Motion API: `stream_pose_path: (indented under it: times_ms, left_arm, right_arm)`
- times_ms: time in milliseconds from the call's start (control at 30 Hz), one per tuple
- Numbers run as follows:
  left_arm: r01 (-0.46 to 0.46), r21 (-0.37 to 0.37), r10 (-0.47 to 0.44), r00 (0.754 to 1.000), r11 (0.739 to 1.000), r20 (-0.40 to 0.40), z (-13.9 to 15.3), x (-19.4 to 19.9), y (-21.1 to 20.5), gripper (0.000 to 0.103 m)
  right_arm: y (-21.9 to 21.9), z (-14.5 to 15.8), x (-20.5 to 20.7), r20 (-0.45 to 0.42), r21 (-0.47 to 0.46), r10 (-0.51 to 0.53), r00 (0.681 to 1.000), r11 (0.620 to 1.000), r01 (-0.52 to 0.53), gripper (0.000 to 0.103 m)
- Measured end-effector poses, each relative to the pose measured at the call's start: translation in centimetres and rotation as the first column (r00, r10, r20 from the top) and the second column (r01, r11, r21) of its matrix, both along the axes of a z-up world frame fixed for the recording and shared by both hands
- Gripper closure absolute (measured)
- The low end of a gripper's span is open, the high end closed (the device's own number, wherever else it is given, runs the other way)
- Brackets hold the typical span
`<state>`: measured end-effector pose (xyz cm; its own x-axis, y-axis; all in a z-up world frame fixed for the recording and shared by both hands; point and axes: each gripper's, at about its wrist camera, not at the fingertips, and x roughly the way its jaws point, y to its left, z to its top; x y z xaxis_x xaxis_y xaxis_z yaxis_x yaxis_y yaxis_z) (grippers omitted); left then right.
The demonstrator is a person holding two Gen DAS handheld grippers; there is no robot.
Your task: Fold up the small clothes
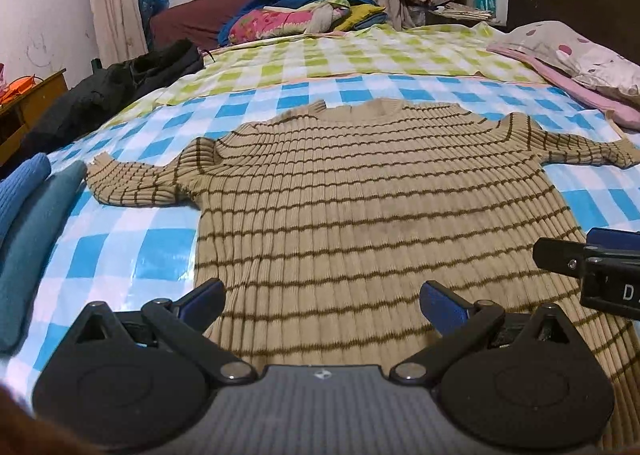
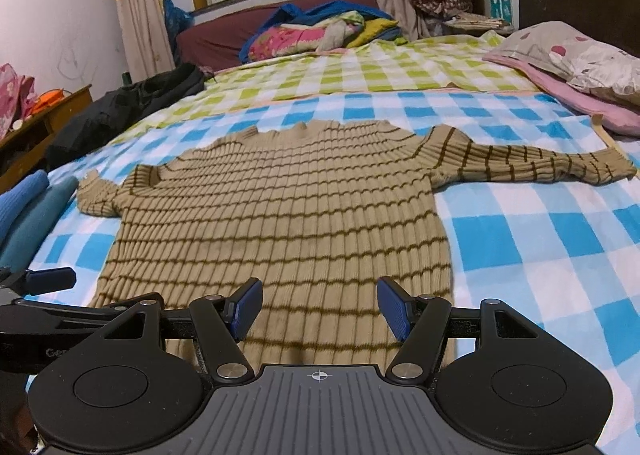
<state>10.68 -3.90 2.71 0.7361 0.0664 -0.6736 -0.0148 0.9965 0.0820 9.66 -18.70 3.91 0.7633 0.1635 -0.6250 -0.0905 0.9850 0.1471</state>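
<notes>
A tan ribbed sweater with dark brown stripes (image 1: 360,191) lies flat on the blue checked sheet, sleeves spread out, neck at the far side. It also shows in the right wrist view (image 2: 288,215). My left gripper (image 1: 322,301) is open and empty, low over the sweater's near left hem. My right gripper (image 2: 320,309) is open and empty over the near right hem. The right gripper shows at the right edge of the left wrist view (image 1: 592,263); the left gripper shows at the left edge of the right wrist view (image 2: 44,283).
Two folded blue garments (image 1: 28,223) lie left of the sweater. A black jacket (image 1: 112,95) lies at the bed's left edge. A pink pillow (image 2: 580,75) lies at the right. A bedding pile (image 2: 320,35) sits at the far end. A wooden table (image 2: 44,115) stands left.
</notes>
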Motion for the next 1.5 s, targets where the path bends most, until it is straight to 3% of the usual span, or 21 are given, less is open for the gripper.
stream_pose_path:
  times_ms: [1500]
  left_arm:
    - [0.217, 0.069, -0.219, 0.976, 0.974, 0.017, 0.2, 9.4, -11.7, 0.0]
  right_arm:
    - [-10.0, -1.5, 8.2, 0.01, 0.0, -0.195, 0.981, 0.981, 0.195, 0.04]
